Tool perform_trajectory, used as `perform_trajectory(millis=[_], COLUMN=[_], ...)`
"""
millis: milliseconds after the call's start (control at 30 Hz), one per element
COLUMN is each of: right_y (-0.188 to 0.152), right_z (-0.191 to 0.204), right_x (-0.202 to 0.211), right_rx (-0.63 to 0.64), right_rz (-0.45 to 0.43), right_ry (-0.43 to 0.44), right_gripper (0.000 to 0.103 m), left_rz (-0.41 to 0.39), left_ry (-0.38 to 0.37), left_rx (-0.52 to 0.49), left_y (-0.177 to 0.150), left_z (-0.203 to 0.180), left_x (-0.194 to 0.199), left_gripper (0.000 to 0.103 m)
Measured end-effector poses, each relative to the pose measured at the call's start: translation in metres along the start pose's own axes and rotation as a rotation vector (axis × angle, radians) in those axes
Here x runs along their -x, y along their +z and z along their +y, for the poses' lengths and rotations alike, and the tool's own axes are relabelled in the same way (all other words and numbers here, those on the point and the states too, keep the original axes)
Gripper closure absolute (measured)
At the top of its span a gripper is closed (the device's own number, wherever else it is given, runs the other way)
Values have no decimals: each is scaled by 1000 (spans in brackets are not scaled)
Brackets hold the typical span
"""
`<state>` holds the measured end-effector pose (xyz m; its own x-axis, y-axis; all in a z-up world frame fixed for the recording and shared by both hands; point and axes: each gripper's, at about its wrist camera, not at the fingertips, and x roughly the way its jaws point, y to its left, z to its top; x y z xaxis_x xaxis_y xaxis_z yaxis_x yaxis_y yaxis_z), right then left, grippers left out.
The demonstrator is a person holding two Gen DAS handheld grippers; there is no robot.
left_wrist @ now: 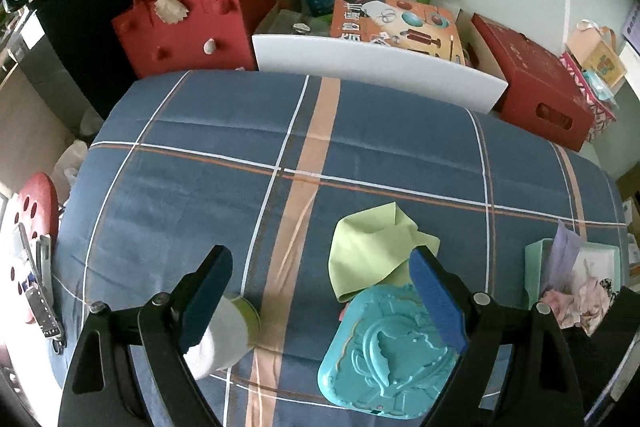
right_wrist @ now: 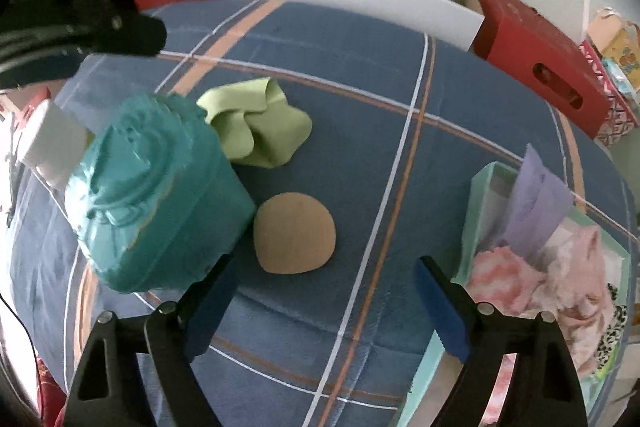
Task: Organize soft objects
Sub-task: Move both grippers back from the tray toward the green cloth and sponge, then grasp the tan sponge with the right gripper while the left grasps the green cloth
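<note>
The blue plaid cloth [right_wrist: 304, 75] lies bare toward twelve o'clock up to a white board [right_wrist: 352, 3]. The right gripper [right_wrist: 324, 303] hangs spread over a tan pad [right_wrist: 294, 233]; a teal case [right_wrist: 156, 195] crowds nine o'clock, a green cloth [right_wrist: 260, 123] lies at eleven, and a mint box [right_wrist: 480, 195] of soft pieces sits at three. The left gripper [left_wrist: 320, 291] is spread, empty. Red bag [left_wrist: 184, 23] behind.
</note>
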<state>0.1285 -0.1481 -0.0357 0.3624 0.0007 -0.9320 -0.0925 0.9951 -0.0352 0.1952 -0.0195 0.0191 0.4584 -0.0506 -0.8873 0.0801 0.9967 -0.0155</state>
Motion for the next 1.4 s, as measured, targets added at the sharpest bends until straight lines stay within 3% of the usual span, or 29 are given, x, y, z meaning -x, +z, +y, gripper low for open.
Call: perform_trajectory(millis=[467,767,833,900,1400], right_y=[3,4,3,1,4], right_z=[4,5,3,2,-14], right_x=[-26,-26,-23,-20,-17], right_rx=[13,16,16,10,-62], right_rz=[23,1,-2,-7,-10], right_ry=[7,35,36,31,57], right_gripper=[22,37,47,51,52], left_rz=[17,23,24,24,48], left_ry=[-10,-11,-12,-10,-20], left_rx=[4,5,3,-1,-13], left_y=[0,-1,-1,-1,-3], left_z=[0,1,1,0,-8], left_x=[-7,-9,-9,-9,-15], left_gripper=[13,13,13,13,13])
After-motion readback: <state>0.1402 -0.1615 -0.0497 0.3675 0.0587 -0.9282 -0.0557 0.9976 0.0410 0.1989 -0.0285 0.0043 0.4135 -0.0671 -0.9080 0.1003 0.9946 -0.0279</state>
